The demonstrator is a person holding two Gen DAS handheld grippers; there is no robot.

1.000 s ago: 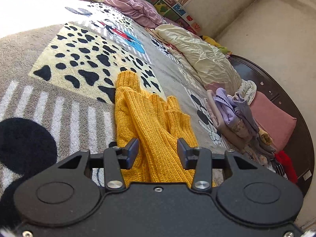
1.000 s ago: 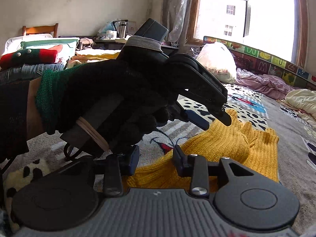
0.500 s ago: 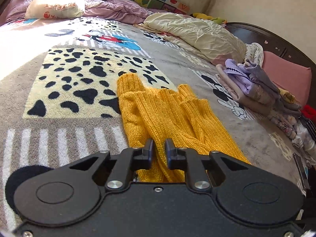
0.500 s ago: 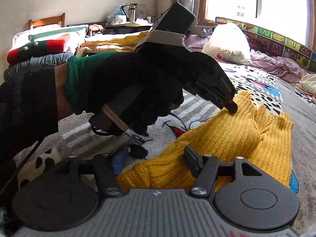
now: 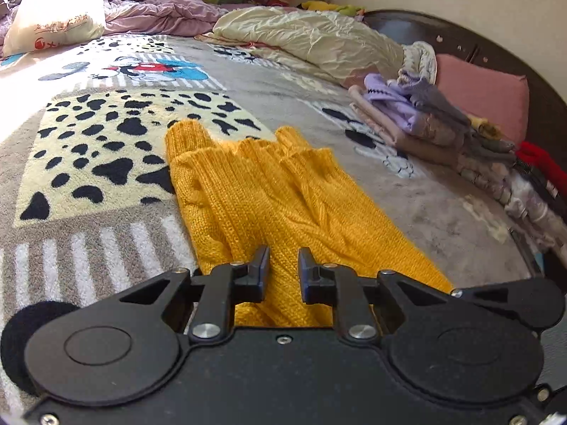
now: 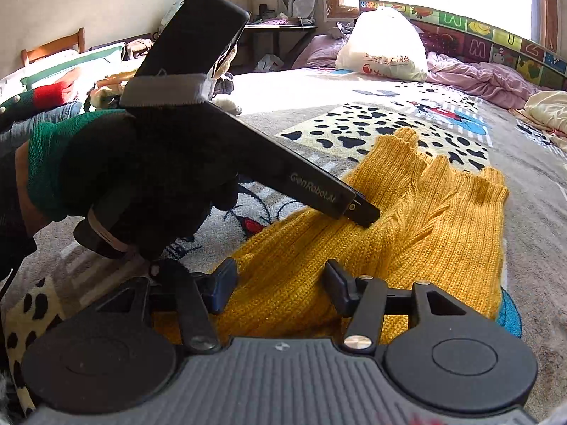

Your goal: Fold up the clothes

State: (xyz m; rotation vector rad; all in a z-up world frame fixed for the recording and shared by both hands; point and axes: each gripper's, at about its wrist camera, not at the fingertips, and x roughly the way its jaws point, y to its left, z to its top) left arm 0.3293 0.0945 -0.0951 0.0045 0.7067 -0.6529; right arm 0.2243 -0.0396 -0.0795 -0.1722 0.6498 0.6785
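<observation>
A yellow knit sweater (image 5: 283, 205) lies on a bed covered by a cartoon blanket (image 5: 88, 163) with black spots on cream and grey stripes. In the left wrist view the sweater is a long folded band whose long axis runs from 6 o'clock, at the gripper, up toward 11 o'clock, where its ribbed cuffs point away from the camera. The left gripper (image 5: 282, 272) sits low over the near end of the sweater; its jaws stand a narrow gap apart with yellow knit showing between them, and whether they pinch the cloth cannot be told. In the right wrist view the sweater runs from 6 o'clock toward 1 o'clock, cuffs again at the far end. The right gripper (image 6: 280, 283) has its jaws spread wide over the near edge of the sweater, holding nothing. A gloved hand (image 6: 149, 177) at 9 o'clock in that view holds the left gripper, whose tip touches the knit near the middle. At 3 o'clock in the left view a pile of folded clothes (image 5: 425, 124) lies by a pink pillow (image 5: 485, 102). A cream quilt (image 5: 319, 46) lies at 1 o'clock and a white bag (image 5: 53, 17) at 10 o'clock.
</observation>
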